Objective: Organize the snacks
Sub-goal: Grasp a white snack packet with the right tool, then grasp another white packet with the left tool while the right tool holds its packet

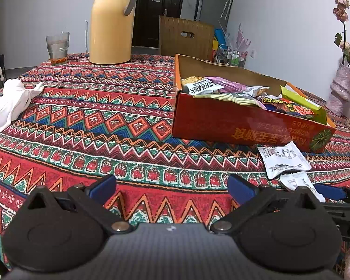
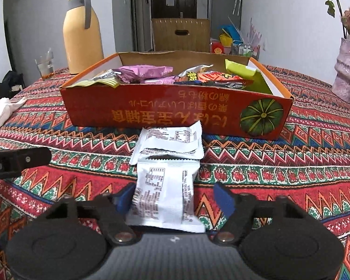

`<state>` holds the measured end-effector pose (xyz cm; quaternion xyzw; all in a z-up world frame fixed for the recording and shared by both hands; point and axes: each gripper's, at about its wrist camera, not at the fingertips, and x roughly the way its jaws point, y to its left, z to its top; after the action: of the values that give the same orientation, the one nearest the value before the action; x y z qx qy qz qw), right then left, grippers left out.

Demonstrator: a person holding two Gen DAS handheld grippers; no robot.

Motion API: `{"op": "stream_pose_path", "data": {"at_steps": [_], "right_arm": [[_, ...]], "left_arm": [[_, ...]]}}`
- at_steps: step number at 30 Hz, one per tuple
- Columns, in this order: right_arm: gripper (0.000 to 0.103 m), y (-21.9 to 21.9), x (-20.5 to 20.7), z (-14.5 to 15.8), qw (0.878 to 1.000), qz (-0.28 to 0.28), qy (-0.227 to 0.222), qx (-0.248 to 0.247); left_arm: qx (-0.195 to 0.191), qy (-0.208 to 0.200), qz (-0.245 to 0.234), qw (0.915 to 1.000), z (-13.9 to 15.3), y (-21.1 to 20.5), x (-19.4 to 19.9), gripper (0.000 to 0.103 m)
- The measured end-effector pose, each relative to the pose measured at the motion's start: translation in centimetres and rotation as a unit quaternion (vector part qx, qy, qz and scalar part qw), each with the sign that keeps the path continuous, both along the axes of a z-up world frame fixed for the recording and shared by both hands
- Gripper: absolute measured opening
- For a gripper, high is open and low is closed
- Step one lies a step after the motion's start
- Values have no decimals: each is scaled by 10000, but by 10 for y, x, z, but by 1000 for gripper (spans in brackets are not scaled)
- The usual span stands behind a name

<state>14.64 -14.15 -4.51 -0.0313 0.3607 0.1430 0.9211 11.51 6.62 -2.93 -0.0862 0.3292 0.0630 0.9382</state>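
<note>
A red cardboard box [image 2: 151,114] with a pumpkin picture stands on the patterned tablecloth and holds several snack packets [image 2: 147,73]. Two white packets lie in front of it. The far one [image 2: 172,142] touches the box wall. The near one [image 2: 163,198] lies between the fingers of my right gripper [image 2: 175,196]; the left pad is at its edge, while the right pad [image 2: 222,198] stands apart from it. My left gripper [image 1: 172,186] is open over bare tablecloth to the left of the packets [image 1: 282,161], with nothing between its fingers. The box [image 1: 221,121] is ahead and to its right.
A yellow thermos jug [image 1: 112,23] and a glass [image 1: 57,46] stand at the table's far side. A white cloth [image 1: 9,102] lies at the left edge. A pink vase [image 2: 348,74] with flowers stands at the right. A wooden chair [image 2: 180,35] is behind the table.
</note>
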Motion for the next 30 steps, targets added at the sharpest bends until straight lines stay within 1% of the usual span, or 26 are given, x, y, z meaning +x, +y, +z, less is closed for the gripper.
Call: {"op": "stream_pose_path", "data": {"at_steps": [1,2,7,15,19,25,30], "right_arm": [[47,-1,-1,1,10000,12,-15,18],[45,-1,-1,1,10000,18,-24,36],[42,-6,-6,3,9998,118,-65,175],[42,-28,-13,10,9993,18,-246,296],[42,-43,-12,13,9987,-83,-356,356],[42,-72,-5,16,9976,-297,-505,364],[42,-97,3,19,9961,-487,-650,330]], "left_arm": [[-4,6,2,10000,0,0,0,103],[-10,13,8,10000,0,0,0,103],[5,42,65,10000,-1,1,1,103],[25,46,77,10000,7,-1,1,103],[110,93,77,9999,12,-8,5,103],[224,60,-124,9997,21,-34,12,103],[229,153,-282,9992,23,-61,27,103]]}}
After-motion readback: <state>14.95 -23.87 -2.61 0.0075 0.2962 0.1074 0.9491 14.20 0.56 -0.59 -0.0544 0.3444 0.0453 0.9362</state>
